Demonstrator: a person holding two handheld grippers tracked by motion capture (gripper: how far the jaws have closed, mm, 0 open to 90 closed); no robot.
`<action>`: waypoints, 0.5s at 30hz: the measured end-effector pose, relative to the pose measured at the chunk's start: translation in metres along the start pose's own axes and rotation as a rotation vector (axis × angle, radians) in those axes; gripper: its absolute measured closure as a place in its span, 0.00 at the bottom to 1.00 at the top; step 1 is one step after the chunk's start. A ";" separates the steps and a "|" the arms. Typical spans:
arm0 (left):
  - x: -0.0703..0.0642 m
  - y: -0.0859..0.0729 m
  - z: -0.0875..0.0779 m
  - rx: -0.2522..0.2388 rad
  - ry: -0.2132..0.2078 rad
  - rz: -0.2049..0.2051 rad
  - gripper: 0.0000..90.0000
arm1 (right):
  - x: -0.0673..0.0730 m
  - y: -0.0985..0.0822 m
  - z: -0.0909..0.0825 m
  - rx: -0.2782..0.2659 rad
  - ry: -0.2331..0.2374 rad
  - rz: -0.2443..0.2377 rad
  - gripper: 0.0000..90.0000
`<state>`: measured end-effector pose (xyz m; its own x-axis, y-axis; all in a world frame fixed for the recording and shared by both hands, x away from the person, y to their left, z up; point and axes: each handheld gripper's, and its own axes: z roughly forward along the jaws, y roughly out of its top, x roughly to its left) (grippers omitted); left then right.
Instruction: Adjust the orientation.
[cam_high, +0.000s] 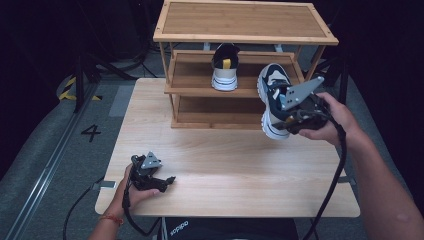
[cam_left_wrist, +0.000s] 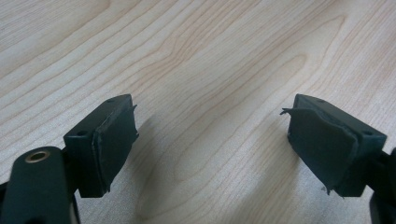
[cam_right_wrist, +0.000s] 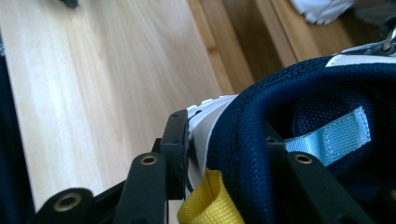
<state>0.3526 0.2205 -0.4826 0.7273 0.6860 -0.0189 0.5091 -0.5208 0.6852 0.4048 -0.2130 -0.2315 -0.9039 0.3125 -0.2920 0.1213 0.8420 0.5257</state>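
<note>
A navy and white sneaker (cam_high: 272, 100) hangs in the air in front of the wooden shoe rack (cam_high: 240, 35), level with its middle shelf. My right gripper (cam_high: 295, 120) is shut on the sneaker's heel collar (cam_right_wrist: 243, 140), one jaw outside and one inside the shoe, beside a yellow pull tab (cam_right_wrist: 205, 200). A matching sneaker (cam_high: 225, 67) stands on the middle shelf with its heel toward me. My left gripper (cam_high: 165, 182) rests on the table (cam_high: 225, 165) near the front left corner. In the left gripper view its jaws stand open over bare wood with nothing between the pads (cam_left_wrist: 112, 149).
The rack stands at the table's far edge with three tiers; its top shelf and bottom shelf (cam_high: 220, 107) hold nothing. A black box (cam_high: 230, 230) sits below the table's front edge. Dark floor and cables surround the table.
</note>
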 end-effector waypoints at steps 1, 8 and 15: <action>0.000 0.000 0.000 0.000 0.000 0.000 0.18 | -0.005 0.004 0.001 0.002 -0.002 0.000 0.72; 0.000 0.000 0.000 0.000 0.000 -0.001 0.18 | -0.031 0.030 0.015 0.016 -0.012 -0.002 0.72; 0.000 0.000 0.000 0.000 0.000 0.000 0.18 | -0.053 0.049 0.040 0.056 -0.013 -0.001 0.71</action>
<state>0.3526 0.2206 -0.4825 0.7271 0.6863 -0.0189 0.5094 -0.5208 0.6850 0.4753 -0.1711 -0.2221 -0.8988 0.3168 -0.3030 0.1435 0.8658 0.4795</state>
